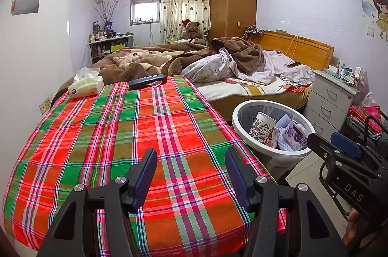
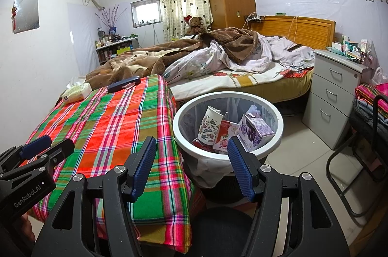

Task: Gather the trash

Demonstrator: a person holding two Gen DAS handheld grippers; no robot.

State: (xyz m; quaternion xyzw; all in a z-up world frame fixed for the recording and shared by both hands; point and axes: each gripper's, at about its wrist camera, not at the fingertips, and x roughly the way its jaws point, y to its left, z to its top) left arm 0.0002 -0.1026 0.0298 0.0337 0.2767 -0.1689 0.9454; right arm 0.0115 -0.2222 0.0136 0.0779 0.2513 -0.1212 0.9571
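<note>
L wrist view: my left gripper (image 1: 191, 174) hangs over the near end of the plaid tablecloth (image 1: 116, 135), jaws about half open, nothing btwn them. Trash bin (image 1: 245, 133) sits right of the table on the floor; inside: patterned paper cup (image 1: 263, 127), purple carton (image 1: 294, 135), something white btwn them. On the cloth, far end: tissue pack (image 1: 86, 84) at left, dark blue case (image 1: 148, 81) w/ a pale scrap (image 1: 155, 84) touching its near edge, possibly trash, can't confirm. Case's long axis runs left-right. My right gripper (image 1: 333, 148) shows at right edge, beside the bin.

R wrist view: my right gripper (image 2: 191, 164) straddles table edge & bin rim (image 2: 179, 133), jaws half open, empty. Bin holds cup (image 2: 209, 123), red-white pack (image 2: 224, 135), purple carton (image 2: 254, 131). Scrap (image 2: 127, 86) lies far-left of these fingers; left gripper (image 2: 48, 145) looks nearer to it.
</note>
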